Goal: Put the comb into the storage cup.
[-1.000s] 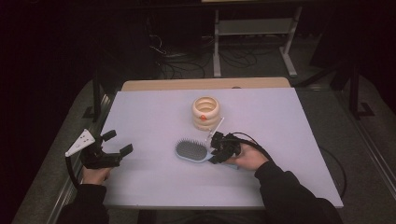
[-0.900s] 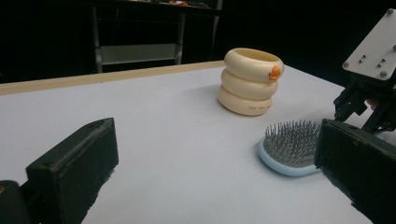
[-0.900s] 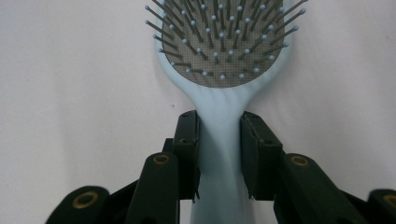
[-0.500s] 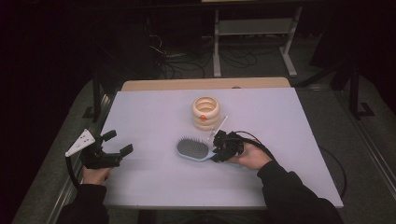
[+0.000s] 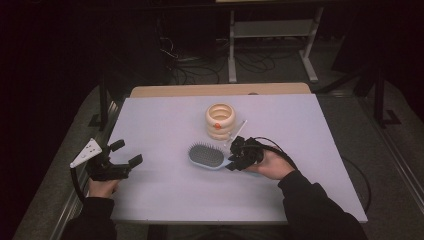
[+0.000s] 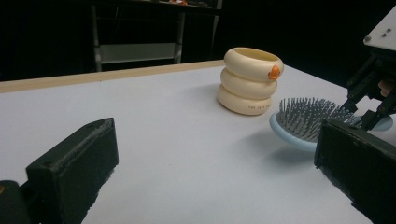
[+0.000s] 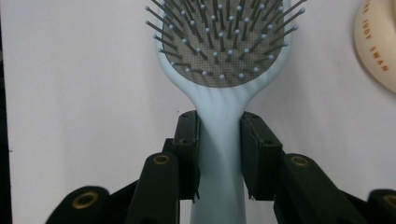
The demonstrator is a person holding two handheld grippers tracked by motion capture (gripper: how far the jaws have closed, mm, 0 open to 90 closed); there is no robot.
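- Hairbrush (image 5: 207, 155), pale blue, lies bristles up near the middle of the white table (image 5: 165, 200); the right gripper (image 5: 233, 157) is clamped on its handle, one jaw at each side.
- Cream ring-stacked holder (image 5: 220, 121) with an orange spot stands just behind the brush head, apart from it.
- Left gripper (image 5: 126, 153) rests at the table's left edge, well apart from the brush, jaws spread wide with nothing between them.
- Bare tabletop lies between the two grippers.

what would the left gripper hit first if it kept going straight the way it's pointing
Probably nothing soon: the left gripper stands open over bare table. The cream ring stack and the blue hairbrush sit right of its centre line, so it may pass them, though depth is hard to judge.
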